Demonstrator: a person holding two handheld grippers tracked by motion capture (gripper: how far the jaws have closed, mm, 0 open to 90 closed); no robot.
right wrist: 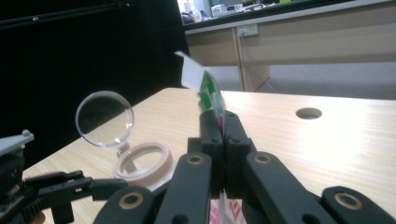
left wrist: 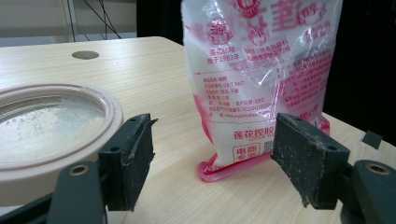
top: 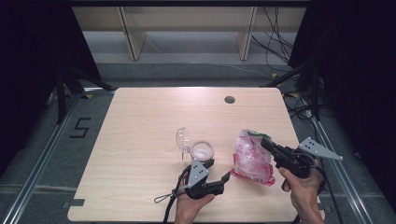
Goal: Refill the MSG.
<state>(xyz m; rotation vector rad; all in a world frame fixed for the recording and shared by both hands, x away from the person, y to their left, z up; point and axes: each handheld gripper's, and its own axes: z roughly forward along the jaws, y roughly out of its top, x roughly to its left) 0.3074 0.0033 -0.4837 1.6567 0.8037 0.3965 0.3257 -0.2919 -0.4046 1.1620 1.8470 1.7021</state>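
One round container (top: 202, 150) with a pinkish rim sits near the desk's (top: 140, 121) middle, its clear flip lid (top: 182, 139) raised. Just before it, the left hand-held gripper (top: 218, 171) is spread and holds nothing. To the right stands one soft pink-printed plastic bag (top: 252, 158), light, crinkly and probably slippery; the right hand-held gripper (right wrist: 223, 133), jaws pressed together, pinches its top edge, the best hold

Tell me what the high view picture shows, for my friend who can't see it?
The right gripper pinches the top of a pink-printed plastic bag standing on a light wooden table. Beside it, the left gripper waits with open jaws just behind a small round container whose clear lid is flipped up.
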